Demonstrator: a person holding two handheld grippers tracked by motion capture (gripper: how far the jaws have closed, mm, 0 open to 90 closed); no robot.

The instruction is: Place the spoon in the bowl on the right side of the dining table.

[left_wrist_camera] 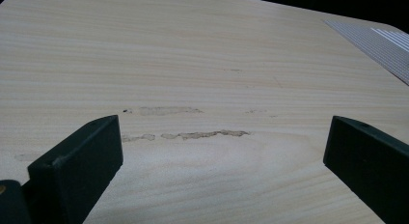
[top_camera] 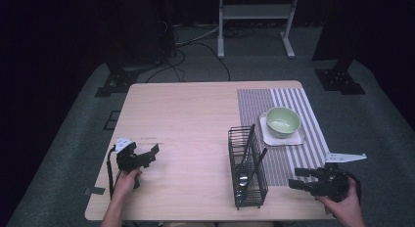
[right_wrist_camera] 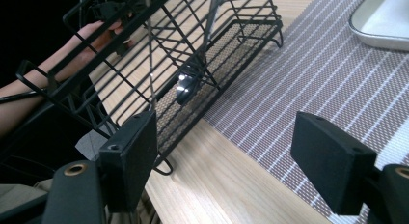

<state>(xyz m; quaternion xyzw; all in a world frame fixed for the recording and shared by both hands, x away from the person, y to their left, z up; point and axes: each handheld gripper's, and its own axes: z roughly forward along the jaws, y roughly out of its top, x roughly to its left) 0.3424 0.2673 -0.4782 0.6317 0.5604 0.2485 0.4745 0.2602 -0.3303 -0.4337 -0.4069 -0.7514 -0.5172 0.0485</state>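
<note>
A black wire basket (top_camera: 247, 168) stands near the table's front edge, with dark-handled utensils (top_camera: 250, 139) leaning in it and a spoon bowl (right_wrist_camera: 184, 87) glinting near its base. My right gripper (top_camera: 297, 178) hovers open just right of the basket, over the placemat's front corner, its jaws wide apart with nothing between them (right_wrist_camera: 226, 161). At the table's front left my left gripper (top_camera: 155, 152) is held open above bare wood (left_wrist_camera: 222, 151), empty. A pale green bowl (top_camera: 283, 122) sits on a small white tray (top_camera: 298, 138) on the striped placemat (top_camera: 293, 100).
The wooden table (top_camera: 186, 119) has scuff marks (left_wrist_camera: 193, 134) just ahead of the left jaws. Beyond the table's far edge stand a white frame (top_camera: 254, 14) and dark stands (top_camera: 337, 75) on grey carpet. The person's left hand (right_wrist_camera: 96, 33) shows through the basket wires.
</note>
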